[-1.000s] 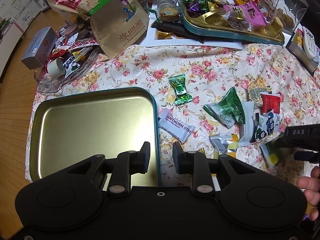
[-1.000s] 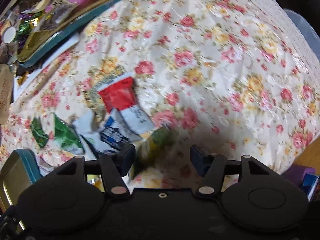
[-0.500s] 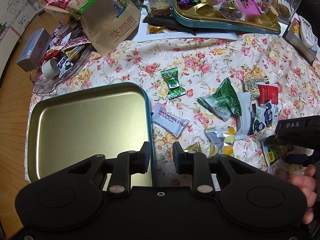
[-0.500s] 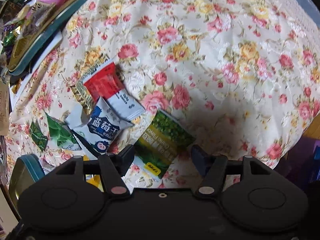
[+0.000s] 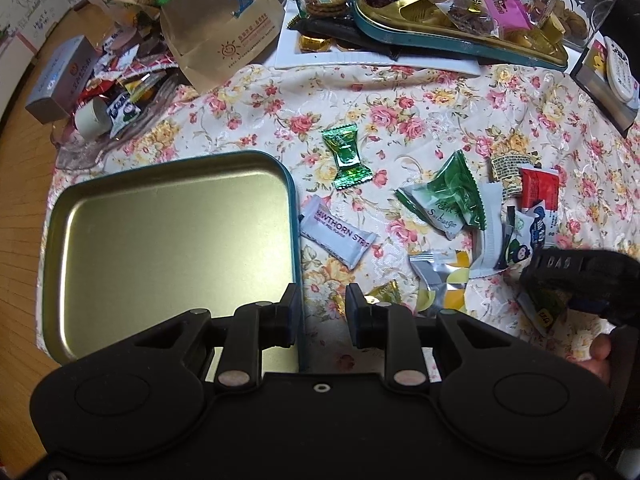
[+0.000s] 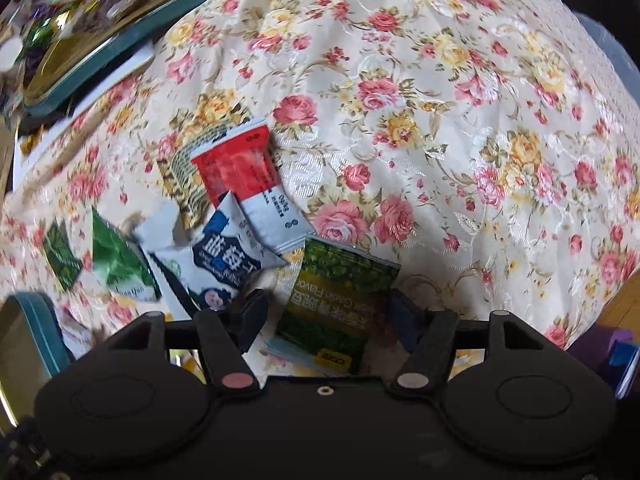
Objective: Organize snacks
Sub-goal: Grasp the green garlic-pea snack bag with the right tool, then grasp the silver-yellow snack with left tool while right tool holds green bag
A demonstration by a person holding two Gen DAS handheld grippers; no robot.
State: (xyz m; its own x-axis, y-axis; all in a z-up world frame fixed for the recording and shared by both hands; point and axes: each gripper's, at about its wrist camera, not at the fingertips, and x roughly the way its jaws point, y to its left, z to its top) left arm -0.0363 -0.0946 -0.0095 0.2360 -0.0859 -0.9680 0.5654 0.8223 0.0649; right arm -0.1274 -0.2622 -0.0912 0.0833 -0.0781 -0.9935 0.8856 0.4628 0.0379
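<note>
Bench (image 5: 400, 80) under a floral cloth, cluttered along the far edge at 12 o'clock: teal-rimmed gold tray (image 5: 460, 38) heaped with sweets, brown paper bag (image 5: 224, 28) at 11, grey box (image 5: 64, 76) at 10

Empty tin tray (image 5: 168, 248), gold inside with a teal rim, sits at 9 o'clock in the left wrist view, its right edge just beside the hawthorn strip pack (image 5: 340, 236)

Loose snacks spread from centre to 3 o'clock: green-and-white pouch (image 5: 448, 200), silver-yellow pouch (image 5: 436, 280), red-and-white sachet (image 6: 244, 176) overlapping the blue-and-white sachet (image 6: 224, 264), green twist candy (image 5: 346, 156) on its own at 12 of the hawthorn pack

Green pea packet (image 6: 340, 300), marked garlic flavour, lies flat on the cloth at 6 o'clock in the right wrist view, between the right fingers

Right gripper (image 6: 328, 320): pointing down over that packet, fingers wide, one each side of it; left one looks clear of it, right one close to its edge, contact there hard to tell through blur. Not gripped as far as I can see

Left gripper (image 5: 320, 312): fingers narrowly apart, nothing between them, straddling the tin tray's right rim from above; can't tell if they touch it

A person's hand (image 5: 600, 364) shows at 4 o'clock in the left view, on the right gripper's body
</note>
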